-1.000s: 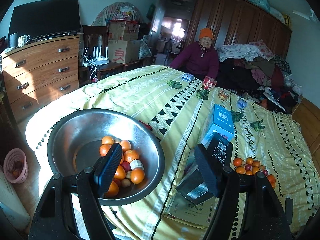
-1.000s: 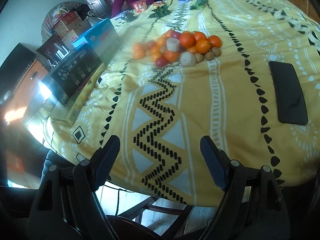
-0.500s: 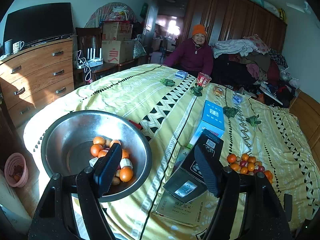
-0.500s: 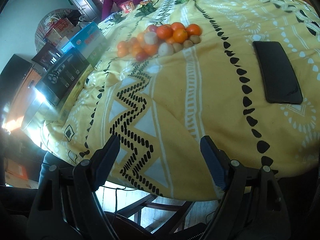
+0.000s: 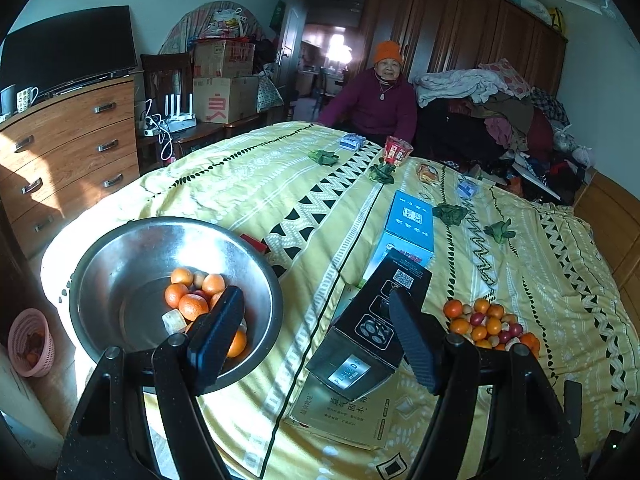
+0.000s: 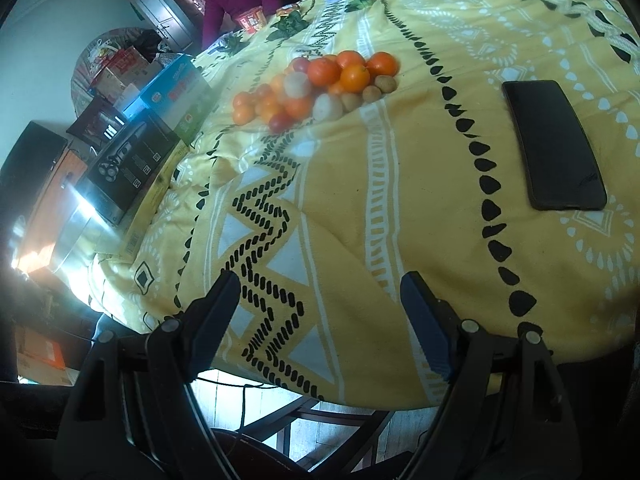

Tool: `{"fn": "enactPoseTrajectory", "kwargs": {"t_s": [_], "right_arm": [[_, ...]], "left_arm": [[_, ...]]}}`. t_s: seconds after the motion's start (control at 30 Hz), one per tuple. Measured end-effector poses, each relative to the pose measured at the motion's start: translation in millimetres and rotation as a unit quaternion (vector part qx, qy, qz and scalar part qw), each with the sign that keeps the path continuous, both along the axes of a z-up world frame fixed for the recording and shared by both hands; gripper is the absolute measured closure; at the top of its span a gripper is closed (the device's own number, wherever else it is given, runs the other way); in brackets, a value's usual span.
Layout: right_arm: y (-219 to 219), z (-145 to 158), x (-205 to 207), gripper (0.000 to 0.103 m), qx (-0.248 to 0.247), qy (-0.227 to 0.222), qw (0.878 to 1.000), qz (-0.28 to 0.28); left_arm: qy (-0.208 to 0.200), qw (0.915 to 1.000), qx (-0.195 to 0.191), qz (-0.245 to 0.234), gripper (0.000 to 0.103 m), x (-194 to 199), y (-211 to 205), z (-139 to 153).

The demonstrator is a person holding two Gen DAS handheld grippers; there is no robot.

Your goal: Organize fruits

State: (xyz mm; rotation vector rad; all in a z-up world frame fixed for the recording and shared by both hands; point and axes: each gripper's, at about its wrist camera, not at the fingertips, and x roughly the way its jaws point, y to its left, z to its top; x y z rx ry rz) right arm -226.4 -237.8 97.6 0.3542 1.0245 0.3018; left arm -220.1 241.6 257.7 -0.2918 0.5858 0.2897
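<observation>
Steel bowl point(image 5: 120, 276), at nine o'clock on the yellow cloth point(image 5: 248, 196), contains oranges point(image 5: 188, 300). Loose fruit pile point(image 6: 320, 84) lies at twelve o'clock from the right gripper point(image 6: 320, 312). Left gripper point(image 5: 316, 332) and right gripper: fingers wide, empty.

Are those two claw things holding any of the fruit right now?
No, nothing is held. The left gripper and the right gripper are both open and empty; the fruit pile lies untouched on the cloth.
</observation>
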Motion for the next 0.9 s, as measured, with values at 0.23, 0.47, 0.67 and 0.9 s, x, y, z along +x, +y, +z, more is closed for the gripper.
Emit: {"fn": "enactPoseTrajectory", "kwargs": {"t_s": [0.23, 0.47, 0.67, 0.9], "right_arm": [[-6.3, -5.8, 3.3, 0.020, 0.006, 0.008, 1.000, -0.002], [-15.5, -13.9, 8.0, 0.020, 0.007, 0.021, 1.000, -0.013], [-21.0, -20.2, 9.0, 0.020, -0.001, 0.028, 0.999, -0.017], [-18.0, -24.0, 10.5, 0.020, -0.015, 0.028, 0.999, -0.004]], "left_arm": [[0.009, 0.9999, 0.007, -0.008, 0.027, 7.8, -8.7, -1.3], [0.010, 0.9980, 0.027, -0.055, 0.027, 34.4, -39.5, -3.4], [0.012, 0.9885, 0.010, -0.151, 0.023, 71.9, -105.2, -15.7], [0.084, 0.9574, -0.027, -0.275, 0.022, 124.2, -195.3, -84.5]]}}
